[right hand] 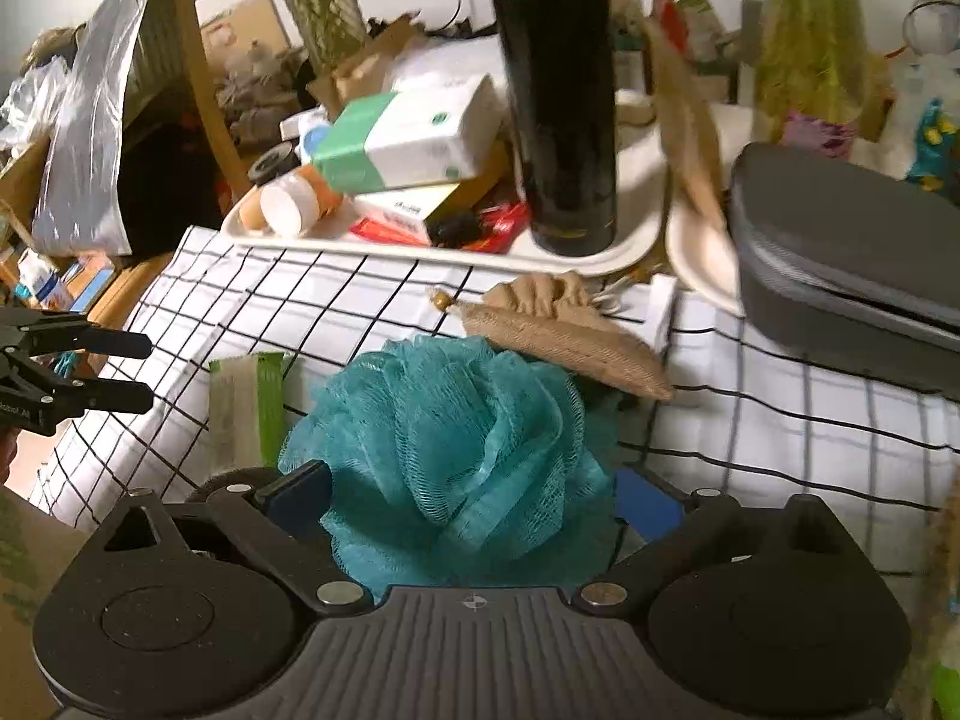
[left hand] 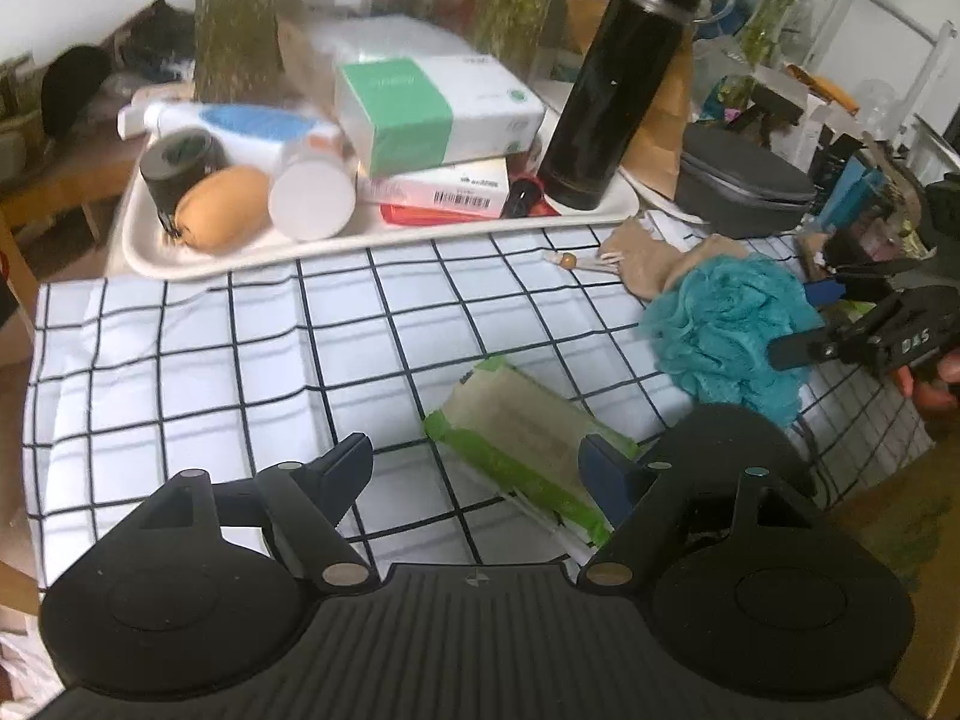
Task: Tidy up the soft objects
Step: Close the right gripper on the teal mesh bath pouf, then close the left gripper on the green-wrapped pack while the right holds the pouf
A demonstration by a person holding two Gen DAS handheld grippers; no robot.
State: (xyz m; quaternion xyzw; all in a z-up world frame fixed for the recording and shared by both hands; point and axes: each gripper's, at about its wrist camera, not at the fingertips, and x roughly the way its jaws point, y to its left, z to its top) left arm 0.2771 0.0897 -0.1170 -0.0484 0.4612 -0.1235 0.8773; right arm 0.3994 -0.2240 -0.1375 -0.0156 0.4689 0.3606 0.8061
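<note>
Left wrist view
Left gripper (left hand: pixel 480 468): your jaws stand wide apart and hold nothing.
Wipes pack (left hand: pixel 522 444): a flat soft packet with green edges lies on the checked cloth (left hand: pixel 210 348). Its near end is between your two fingers, closer to the right one, but the pads do not press on it.
Bath pouf (left hand: pixel 729 333): the teal mesh ball sits on the cloth to the right of the packet, close to it.
Right gripper (left hand: pixel 816 324): it comes in from the right edge, with one finger against the side of the pouf. From here you cannot tell if it grips.
Burlap pouch (left hand: pixel 654 261): it lies just behind the pouf and touches it.
White tray (left hand: pixel 144 252): it stands at the far edge of the cloth, with a green and white box (left hand: pixel 432 111), a black bottle (left hand: pixel 612 84) and a tan oval object (left hand: pixel 222 216).

Right wrist view
Right gripper (right hand: pixel 474 480): your jaws are well apart, with the pouf (right hand: pixel 462 444) filling the space between them. The blue pads sit at its two sides; whether they squeeze it, you cannot tell.
Pouch (right hand: pixel 564 336): it rests behind the pouf, with one end on top of the pouf.
Packet (right hand: pixel 246 402): it lies to the left of the pouf, just beside it.
Left gripper (right hand: pixel 135 372): it shows at the left edge with fingers apart and nothing between them.
Grey case (right hand: pixel 840 240): it lies far right, on the table behind the cloth.
</note>
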